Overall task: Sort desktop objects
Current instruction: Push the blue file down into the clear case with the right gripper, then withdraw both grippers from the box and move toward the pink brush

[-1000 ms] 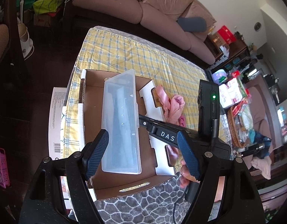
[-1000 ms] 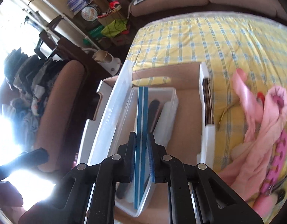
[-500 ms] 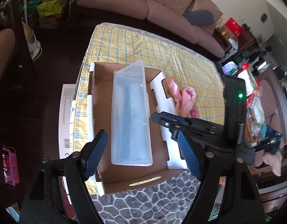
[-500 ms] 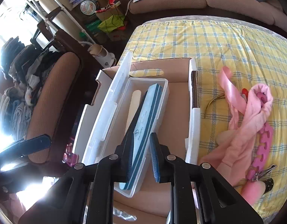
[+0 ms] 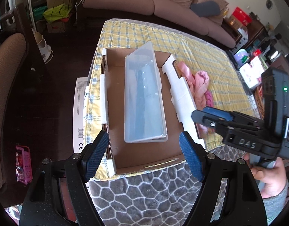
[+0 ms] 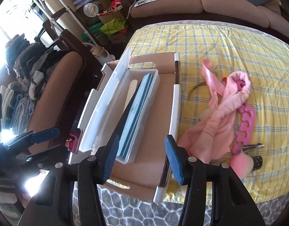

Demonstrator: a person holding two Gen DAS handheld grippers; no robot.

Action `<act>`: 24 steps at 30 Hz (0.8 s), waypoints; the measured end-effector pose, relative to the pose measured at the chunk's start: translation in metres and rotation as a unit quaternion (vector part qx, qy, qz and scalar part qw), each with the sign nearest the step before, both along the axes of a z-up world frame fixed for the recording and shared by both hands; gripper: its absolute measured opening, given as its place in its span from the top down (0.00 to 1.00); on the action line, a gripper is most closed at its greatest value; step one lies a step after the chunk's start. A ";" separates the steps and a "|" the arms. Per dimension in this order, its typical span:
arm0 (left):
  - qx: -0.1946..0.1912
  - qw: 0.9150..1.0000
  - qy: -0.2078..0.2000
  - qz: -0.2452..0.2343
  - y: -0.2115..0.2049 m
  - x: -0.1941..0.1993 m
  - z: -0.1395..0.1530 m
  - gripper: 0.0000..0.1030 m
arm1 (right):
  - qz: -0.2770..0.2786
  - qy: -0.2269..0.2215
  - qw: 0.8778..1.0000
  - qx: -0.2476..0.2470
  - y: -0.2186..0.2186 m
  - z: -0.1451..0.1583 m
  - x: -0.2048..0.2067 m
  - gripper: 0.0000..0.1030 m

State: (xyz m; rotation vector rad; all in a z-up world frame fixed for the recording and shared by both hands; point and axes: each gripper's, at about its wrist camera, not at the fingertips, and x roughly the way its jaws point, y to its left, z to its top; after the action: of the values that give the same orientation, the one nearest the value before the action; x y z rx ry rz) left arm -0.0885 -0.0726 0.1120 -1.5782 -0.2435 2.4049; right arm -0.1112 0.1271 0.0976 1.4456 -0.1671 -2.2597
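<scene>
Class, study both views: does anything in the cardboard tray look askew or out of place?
Yes. The long blue-and-white nail buffer block lies tilted in the clear plastic case, resting on a black file, and the case's hinged lid stands open.

1. The right claw (image 6: 141, 159) is seen with its blue pads spread wide and nothing between them.
2. Just ahead of its left pad, a clear plastic case (image 6: 138, 116) is seen lying in a cardboard tray (image 6: 159, 113), its lid (image 6: 105, 105) swung open to the left.
3. A blue-edged nail buffer (image 6: 136, 113) is seen inside the case, with a pale file (image 6: 130, 92) beside it.
4. To the right of the claw, a pink cloth (image 6: 219, 116) and a pink toe separator (image 6: 245, 126) are seen on the yellow checked cloth (image 6: 247, 56).
5. The left claw (image 6: 41, 133) is partly seen at far left.
</scene>
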 end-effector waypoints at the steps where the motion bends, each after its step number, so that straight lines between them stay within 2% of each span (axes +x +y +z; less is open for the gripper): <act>1: -0.002 1.000 0.001 0.001 0.000 0.003 0.000 0.27 | 0.000 0.002 1.000 0.001 0.002 0.002 0.004 0.48; 7: -0.010 1.000 0.008 0.000 -0.001 0.018 0.007 0.27 | 0.009 0.020 1.000 0.022 0.003 0.019 0.025 0.36; 11: -0.014 1.000 0.017 -0.002 0.001 0.030 0.012 0.16 | 0.018 0.030 0.999 0.036 0.001 0.026 0.043 0.17; 12: -0.016 1.000 0.018 -0.004 0.003 0.032 0.013 0.14 | 0.020 0.032 0.999 0.038 0.000 0.026 0.047 0.15; 13: -0.019 1.000 0.019 -0.006 0.004 0.035 0.014 0.13 | 0.022 0.033 0.998 0.042 0.001 0.027 0.051 0.14; 16: -0.027 0.999 0.025 -0.008 0.009 0.043 0.015 0.03 | 0.025 0.038 0.997 0.055 0.004 0.029 0.063 0.11; 22: -0.044 0.998 0.029 -0.019 0.020 0.053 0.011 0.00 | 0.010 0.039 0.998 0.053 0.028 0.029 0.078 0.10; 24: -0.048 0.998 0.027 -0.020 0.023 0.056 0.007 0.00 | 0.004 0.037 0.998 0.054 0.037 0.027 0.082 0.02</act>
State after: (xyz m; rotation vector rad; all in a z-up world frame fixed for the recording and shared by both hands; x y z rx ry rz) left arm -0.0328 -0.0492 0.1190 -1.5383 -0.0855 2.4580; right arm -0.0290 0.1638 0.1251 1.4096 -0.0167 -2.3436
